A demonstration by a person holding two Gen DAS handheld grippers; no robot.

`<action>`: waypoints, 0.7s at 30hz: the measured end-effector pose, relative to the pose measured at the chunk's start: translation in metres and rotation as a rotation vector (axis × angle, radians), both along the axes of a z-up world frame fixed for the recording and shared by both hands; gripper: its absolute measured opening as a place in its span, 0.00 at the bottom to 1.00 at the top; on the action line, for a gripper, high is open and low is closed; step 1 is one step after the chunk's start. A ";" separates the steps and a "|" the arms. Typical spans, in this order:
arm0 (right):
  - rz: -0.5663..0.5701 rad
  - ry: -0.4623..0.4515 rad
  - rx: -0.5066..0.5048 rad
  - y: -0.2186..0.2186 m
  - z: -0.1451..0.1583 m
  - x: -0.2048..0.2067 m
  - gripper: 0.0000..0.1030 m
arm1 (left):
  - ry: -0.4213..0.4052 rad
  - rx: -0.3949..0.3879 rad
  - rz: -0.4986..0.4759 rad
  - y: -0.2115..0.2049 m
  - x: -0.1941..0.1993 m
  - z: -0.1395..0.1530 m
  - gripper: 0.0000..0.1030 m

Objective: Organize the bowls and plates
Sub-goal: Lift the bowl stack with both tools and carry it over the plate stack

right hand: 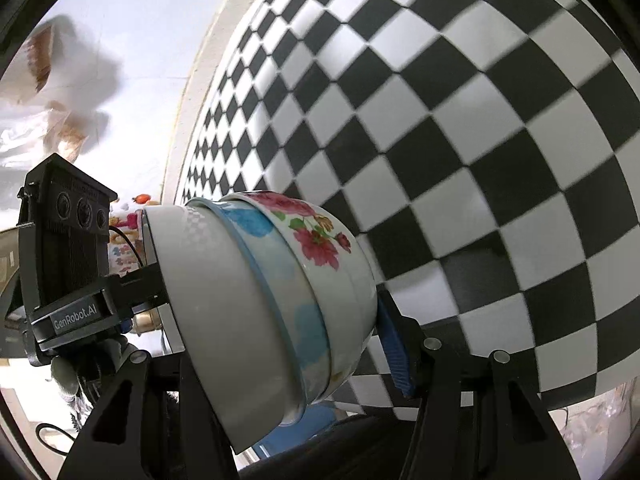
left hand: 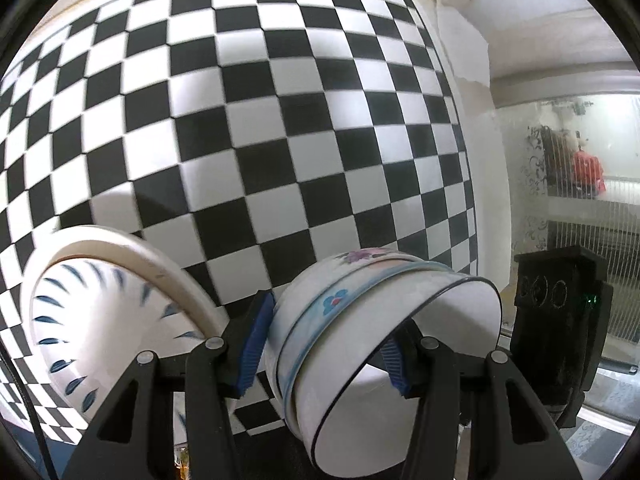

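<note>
Between the left tongs (left hand: 324,344) sits a nested stack of bowls (left hand: 360,344), tipped on its side, one blue pad (left hand: 256,344) pressed on the flowered outer wall and the other pad inside the white mouth, so the tongs are partly closed and gripping the stack. From the right wrist the same stack (right hand: 264,304) shows its outside, with red flowers and blue patches; the right tongs (right hand: 280,332) clamp it too, one blue pad (right hand: 394,352) against the base side and the other finger hidden behind the rim. To the left of the left tongs, only that camera shows a white bowl with blue dashes (left hand: 104,320), tilted, over the checkered surface (left hand: 280,120). Each view catches the other tool's black body (right hand: 68,256).
</note>
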State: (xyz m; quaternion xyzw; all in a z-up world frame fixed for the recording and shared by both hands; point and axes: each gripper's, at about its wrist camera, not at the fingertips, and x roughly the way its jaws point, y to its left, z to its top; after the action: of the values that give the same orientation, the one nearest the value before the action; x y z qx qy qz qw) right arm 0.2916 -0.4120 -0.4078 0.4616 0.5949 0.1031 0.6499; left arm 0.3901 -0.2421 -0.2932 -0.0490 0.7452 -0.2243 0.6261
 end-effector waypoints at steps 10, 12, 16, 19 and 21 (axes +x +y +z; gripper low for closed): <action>0.145 -0.047 -0.002 0.066 0.040 0.052 0.56 | -0.048 0.015 0.132 0.075 0.004 0.029 0.46; 0.184 -0.051 -0.002 0.085 0.044 0.064 0.56 | -0.049 0.018 0.175 0.095 0.003 0.030 0.46; 0.264 -0.052 0.002 0.127 0.043 0.085 0.56 | -0.047 0.027 0.246 0.132 0.000 0.029 0.46; 0.317 -0.045 0.008 0.153 0.040 0.093 0.56 | -0.038 0.035 0.294 0.156 -0.004 0.025 0.46; 0.347 -0.041 0.009 0.168 0.036 0.094 0.56 | -0.028 0.037 0.326 0.172 -0.006 0.020 0.46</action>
State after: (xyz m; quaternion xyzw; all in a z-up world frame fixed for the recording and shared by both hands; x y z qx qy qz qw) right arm 0.3858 -0.2440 -0.3720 0.3526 0.6518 0.2257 0.6323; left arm 0.3845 -0.0704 -0.2727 -0.1546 0.7225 -0.1066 0.6654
